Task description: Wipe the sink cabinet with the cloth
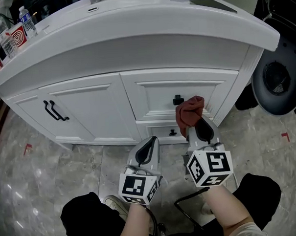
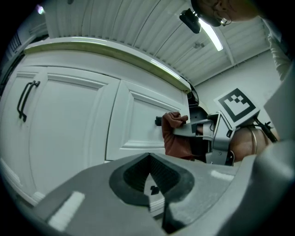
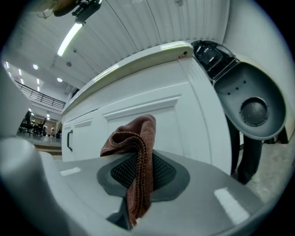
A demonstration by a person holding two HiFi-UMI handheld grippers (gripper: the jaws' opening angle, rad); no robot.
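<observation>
1. Head view is showing the reddish-brown cloth (image 1: 189,114) hanging at the centre of the frame. It is in front of the white sink cabinet (image 1: 89,108) and just beside a small black knob (image 1: 178,99). Whether it is pressing on the panel I cannot tell.
2. The right tongs (image 3: 138,173) are clamping a fold of the cloth, with a bunch standing above the pads and a tail drooping below them.
3. The left tongs (image 2: 150,182) are sitting together with nothing between them, lower in the head view and apart from the cabinet.
4. The cloth is looking soft, light and limp, with a looped weave that should be dragging gently on painted wood. I am judging the bunched middle a sound place to hold, leaving loose cloth ahead of the pads to meet the panel.
5. Bottles (image 1: 27,20) and a red-and-white pack (image 1: 18,35) are standing on the bench at upper left. Their labels are too small to read, and no brand is showing on the cabinet.
</observation>
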